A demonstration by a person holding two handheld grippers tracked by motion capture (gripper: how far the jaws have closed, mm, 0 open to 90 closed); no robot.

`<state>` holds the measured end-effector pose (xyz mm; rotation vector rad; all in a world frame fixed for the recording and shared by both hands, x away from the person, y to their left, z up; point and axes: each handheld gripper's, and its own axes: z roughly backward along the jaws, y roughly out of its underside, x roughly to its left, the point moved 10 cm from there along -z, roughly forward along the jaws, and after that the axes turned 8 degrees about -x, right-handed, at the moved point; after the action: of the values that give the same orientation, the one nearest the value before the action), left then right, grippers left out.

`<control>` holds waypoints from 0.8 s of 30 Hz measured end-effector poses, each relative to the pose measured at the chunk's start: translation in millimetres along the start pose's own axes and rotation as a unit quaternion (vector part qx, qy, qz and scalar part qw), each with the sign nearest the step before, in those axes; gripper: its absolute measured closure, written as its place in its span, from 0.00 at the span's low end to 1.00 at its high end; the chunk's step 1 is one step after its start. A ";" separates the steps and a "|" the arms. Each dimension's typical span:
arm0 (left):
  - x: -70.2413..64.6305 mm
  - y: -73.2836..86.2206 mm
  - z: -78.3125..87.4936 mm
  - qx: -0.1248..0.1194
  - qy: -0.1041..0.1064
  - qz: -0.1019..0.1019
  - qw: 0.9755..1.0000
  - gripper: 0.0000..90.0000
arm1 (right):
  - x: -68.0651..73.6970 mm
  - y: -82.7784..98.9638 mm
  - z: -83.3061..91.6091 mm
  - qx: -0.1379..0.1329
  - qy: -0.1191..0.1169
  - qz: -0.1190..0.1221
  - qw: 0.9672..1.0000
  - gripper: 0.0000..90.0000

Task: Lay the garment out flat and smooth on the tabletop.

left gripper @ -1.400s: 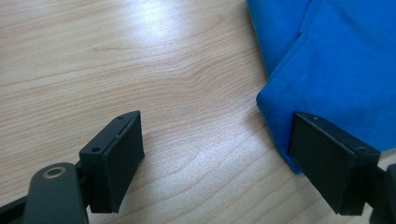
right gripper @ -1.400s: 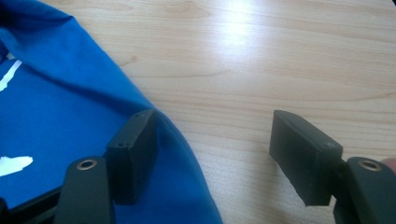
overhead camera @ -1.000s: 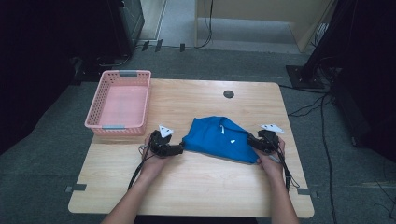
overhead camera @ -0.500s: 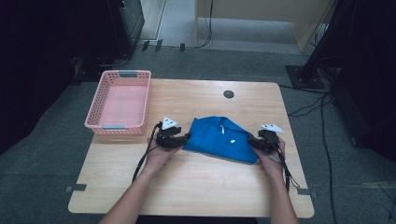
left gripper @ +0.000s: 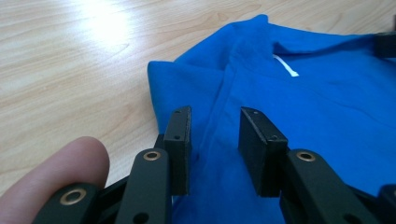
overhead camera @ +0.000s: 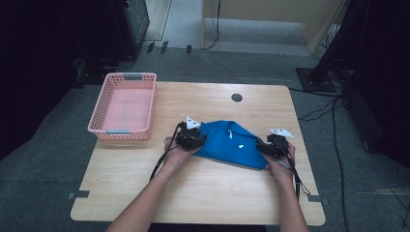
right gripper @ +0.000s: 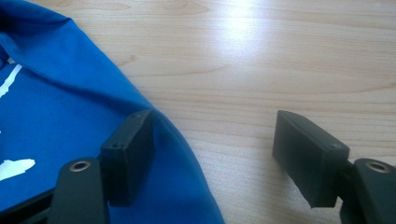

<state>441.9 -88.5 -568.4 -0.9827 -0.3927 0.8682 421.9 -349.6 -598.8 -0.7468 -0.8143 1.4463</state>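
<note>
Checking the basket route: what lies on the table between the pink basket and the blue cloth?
Bare wood, in the high view, between the pink basket and the blue cloth.

Blue cloth [overhead camera: 227,145] on a pale wood table [overhead camera: 208,193], pink basket [overhead camera: 123,108] alongside.

The cloth is a solid bright blue with a few small white marks; the table shows a light, streaked wood grain. The basket is pink latticework with grey handle tabs. Each gripper, left gripper [left gripper: 214,140] and right gripper [right gripper: 219,156], is matt black with brass-coloured rivets and a pale grey plate. The floor is dark grey.
</note>
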 end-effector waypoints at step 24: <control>-9.7 4.0 21.6 -0.034 0.009 -0.032 0.999 1.00 | 0.0 0.0 0.2 0.000 0.002 0.002 1.000 0.33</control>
<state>420.2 -82.9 -559.7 -1.0338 -0.4381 0.7929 421.7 -349.7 -598.7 -0.7527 -0.8093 1.4483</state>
